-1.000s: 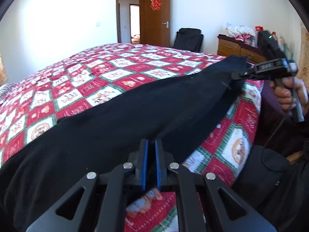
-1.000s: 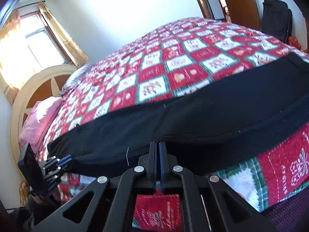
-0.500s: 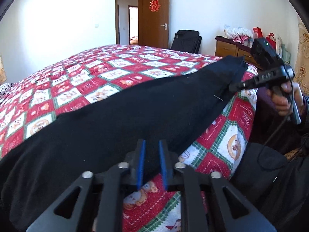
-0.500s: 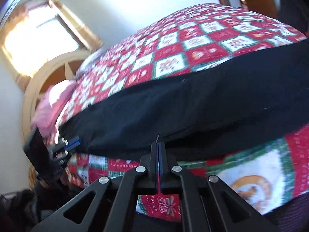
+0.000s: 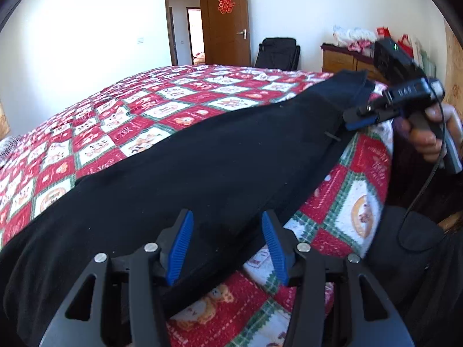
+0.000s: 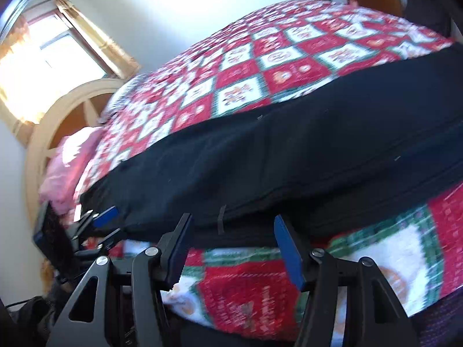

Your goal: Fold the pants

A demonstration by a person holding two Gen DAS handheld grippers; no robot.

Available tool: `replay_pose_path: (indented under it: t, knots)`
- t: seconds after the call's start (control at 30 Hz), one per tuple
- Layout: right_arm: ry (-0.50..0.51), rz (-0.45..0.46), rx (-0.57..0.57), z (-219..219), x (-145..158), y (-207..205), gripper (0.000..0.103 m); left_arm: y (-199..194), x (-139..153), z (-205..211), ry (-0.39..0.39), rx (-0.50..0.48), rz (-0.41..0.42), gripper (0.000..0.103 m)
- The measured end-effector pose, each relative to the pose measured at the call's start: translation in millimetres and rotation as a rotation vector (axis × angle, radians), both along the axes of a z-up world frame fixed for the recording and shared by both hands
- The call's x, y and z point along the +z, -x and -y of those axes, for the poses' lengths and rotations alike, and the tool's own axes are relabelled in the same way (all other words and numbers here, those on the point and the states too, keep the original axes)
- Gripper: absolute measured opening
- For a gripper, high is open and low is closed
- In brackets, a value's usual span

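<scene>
One pair of black pants [image 5: 202, 167] is laid along the near edge of one bed [image 5: 144, 110], and two claws, left [image 5: 227, 248] and right [image 6: 231, 248], are spread wide with nothing gripped. A door [image 5: 228, 20] is shown only in the left view, a window [image 6: 58, 55] only in the right.

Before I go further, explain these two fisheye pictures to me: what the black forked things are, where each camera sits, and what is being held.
No robot arm here: a person holds a two-finger gripper in each hand, each with a forward-looking camera. One picture looks along the left gripper, the other along the right gripper. Each view also catches the other gripper off to one side. Black pants lie stretched along the edge of a bed with a red-and-white patchwork quilt. Both grippers are open at the pants' near edge, so nothing is held.
</scene>
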State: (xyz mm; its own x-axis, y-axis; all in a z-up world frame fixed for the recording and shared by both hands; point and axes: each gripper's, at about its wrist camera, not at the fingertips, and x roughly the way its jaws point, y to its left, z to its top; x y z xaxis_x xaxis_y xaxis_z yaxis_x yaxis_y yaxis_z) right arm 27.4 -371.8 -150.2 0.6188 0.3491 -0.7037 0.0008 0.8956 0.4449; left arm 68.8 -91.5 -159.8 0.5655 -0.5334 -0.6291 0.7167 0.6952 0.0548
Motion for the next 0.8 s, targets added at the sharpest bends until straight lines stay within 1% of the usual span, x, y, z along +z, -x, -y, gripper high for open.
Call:
replay_pose_path:
  t: [0.03, 0.07, 0.1, 0.13, 0.17, 0.2, 0.23, 0.3, 0.4, 0.47, 0.53, 0.57, 0.63, 0.67, 0.73, 0.77, 0.8]
  knots:
    - [-0.004, 0.008, -0.012, 1.9, -0.4, -2.0, 0.058, -2.0, -1.6, 1.8, -0.008, 0.001, -0.005, 0.051]
    - [-0.011, 0.011, -0.02, 3.7, -1.9, -4.5, 0.055, -4.7, -2.8, 2.5, -0.009, 0.003, -0.013, 0.042]
    - [-0.004, 0.011, -0.036, 5.3, -3.3, -7.6, 0.039, -7.5, -3.8, 2.9, -0.01, 0.005, -0.025, 0.036]
    - [0.014, 0.008, -0.057, 7.3, -4.8, -11.2, 0.019, -9.0, -4.0, 3.4, -0.01, 0.007, -0.031, 0.027]
    - [0.025, 0.001, -0.071, 9.4, -6.5, -14.9, 0.011, -9.9, -3.0, 2.9, -0.007, 0.007, -0.031, 0.02]
    - [0.026, -0.001, -0.074, 11.0, -7.3, -16.3, 0.004, -9.9, -2.2, 2.5, -0.008, 0.007, -0.03, 0.015]
    - [0.022, 0.005, -0.076, 12.0, -6.9, -16.6, 0.004, -9.3, -1.1, 2.1, -0.006, 0.004, -0.029, 0.009]
    - [0.037, 0.03, -0.066, 9.9, 1.5, -12.0, 0.003, -8.2, 4.4, -2.6, 0.021, 0.004, -0.031, 0.006]
    - [0.058, 0.074, -0.054, 6.3, 18.7, -0.8, 0.003, -4.2, 14.1, -9.1, 0.041, 0.001, -0.023, 0.006]
    - [0.061, 0.079, -0.047, 6.8, 24.5, 5.0, 0.003, -0.5, 18.7, -13.5, 0.056, -0.014, -0.027, 0.006]
    - [0.065, 0.063, -0.042, 8.2, 19.4, 7.0, 0.003, 1.7, 16.5, -13.9, 0.044, -0.02, -0.033, 0.006]
    - [0.072, 0.055, -0.044, 7.2, 14.7, 6.2, 0.003, 2.2, 11.1, -12.1, 0.023, -0.026, -0.036, 0.005]
    - [0.08, 0.005, -0.045, 8.7, -3.3, -0.7, 0.003, -1.6, 0.9, -8.4, -0.009, -0.013, -0.044, 0.005]
    - [0.071, -0.021, -0.043, 10.5, -10.9, -2.9, 0.003, -2.8, -4.7, -6.1, -0.018, -0.021, -0.061, 0.006]
    - [0.035, -0.029, -0.046, 15.8, -13.7, -2.4, 0.004, 1.6, -7.7, -5.2, -0.023, -0.027, -0.042, 0.007]
    - [0.032, -0.029, -0.039, 16.7, -10.8, -0.6, 0.005, 3.1, -7.4, -5.1, -0.023, -0.041, -0.047, 0.011]
    - [0.04, -0.026, -0.034, 17.3, -7.6, 2.2, 0.008, 4.5, -6.2, -6.0, -0.023, -0.052, -0.051, 0.014]
